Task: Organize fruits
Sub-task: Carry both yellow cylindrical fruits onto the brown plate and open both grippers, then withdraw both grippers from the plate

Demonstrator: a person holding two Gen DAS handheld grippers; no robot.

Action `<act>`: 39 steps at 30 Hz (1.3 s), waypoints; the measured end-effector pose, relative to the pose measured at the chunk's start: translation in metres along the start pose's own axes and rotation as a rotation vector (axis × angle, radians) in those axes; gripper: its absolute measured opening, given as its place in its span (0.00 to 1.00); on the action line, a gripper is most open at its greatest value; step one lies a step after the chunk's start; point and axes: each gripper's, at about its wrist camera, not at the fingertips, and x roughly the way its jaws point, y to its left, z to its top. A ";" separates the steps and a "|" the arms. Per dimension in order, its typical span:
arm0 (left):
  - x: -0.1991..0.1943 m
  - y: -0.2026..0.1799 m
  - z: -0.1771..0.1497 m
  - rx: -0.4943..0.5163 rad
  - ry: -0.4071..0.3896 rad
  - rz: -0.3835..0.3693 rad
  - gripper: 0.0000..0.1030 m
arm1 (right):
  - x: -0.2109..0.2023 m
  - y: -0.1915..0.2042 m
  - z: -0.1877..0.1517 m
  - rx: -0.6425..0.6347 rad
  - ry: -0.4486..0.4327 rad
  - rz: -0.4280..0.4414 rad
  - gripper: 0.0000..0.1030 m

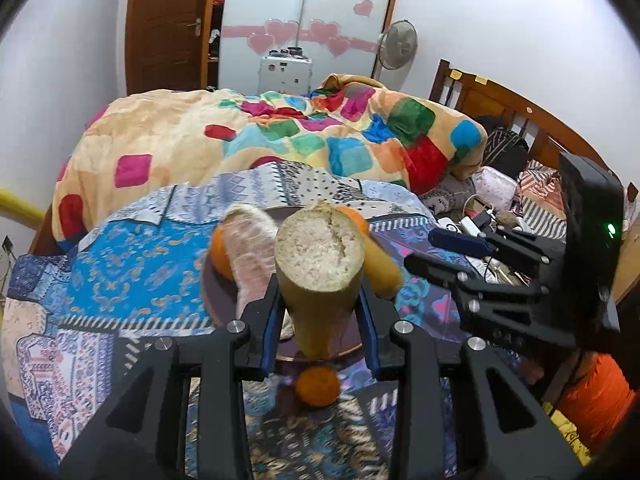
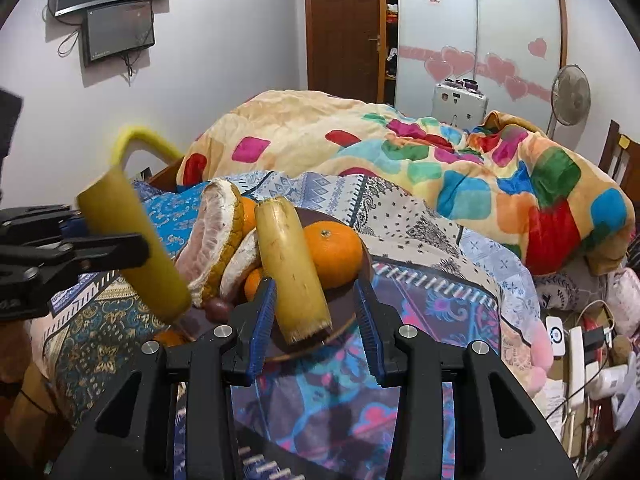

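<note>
Yellow-green cane stick (image 1: 320, 264): clamped between the fingers of the left gripper (image 1: 320, 320), held in the air above the plate, cut end towards the lens.

Risk: the grip sits on a smooth round stalk, well down its length. A tilt or a bump against the pile could let it slide out and knock fruit off the plate.

Peeled pomelo pieces (image 2: 212, 232): leaning at the left of the plate, propped on one another. Risk: loosely stacked, likely to topple if nudged.

Second cane stick (image 2: 288, 264): lying across the plate, its lower end out over the rim, between the released fingers of the right gripper (image 2: 316, 292), which do not press on it. Risk: it may roll off onto the bed.

Orange (image 2: 332, 252): on the plate, touching the second cane stick.

Brown plate (image 2: 340, 308): on soft patterned bedding (image 2: 420, 300), so perhaps unsteady.

Loose orange (image 1: 318, 386): on the bedding beside the plate, not yet gathered.

Hard to make out: other oranges are mostly hidden behind the pomelo. A small dark fruit at the plate's front cannot be identified. The plate's far rim is covered.
</note>
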 end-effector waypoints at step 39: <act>0.026 0.002 0.014 0.025 0.020 0.154 0.71 | -0.007 -0.008 -0.022 0.036 0.006 0.045 0.37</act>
